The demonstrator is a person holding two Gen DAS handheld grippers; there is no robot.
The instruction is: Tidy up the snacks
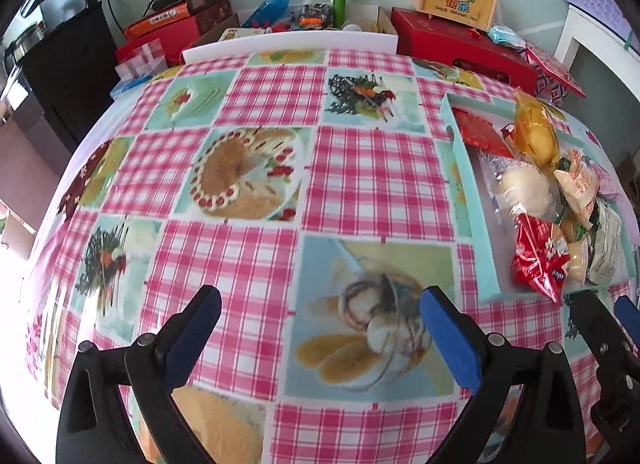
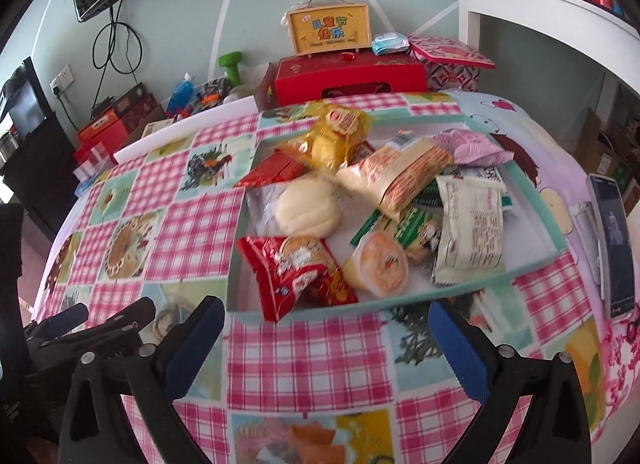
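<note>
A shallow teal-rimmed box (image 2: 554, 223) on the checked tablecloth holds several packed snacks: a red packet (image 2: 298, 274) hanging over the near rim, a white bun (image 2: 306, 207), a yellow pastry pack (image 2: 340, 131), a cream wafer pack (image 2: 400, 175) and a white pack (image 2: 470, 227). My right gripper (image 2: 326, 340) is open and empty just in front of the box. My left gripper (image 1: 320, 328) is open and empty over bare cloth, left of the box (image 1: 468, 199). The red packet (image 1: 538, 260) shows there too.
A phone (image 2: 614, 240) lies on the table right of the box. Behind the table stand a red gift box (image 2: 348, 75), a yellow handled box (image 2: 330, 29), a green dumbbell (image 2: 230, 63) and cartons. A white shelf (image 2: 540, 3) is at the right.
</note>
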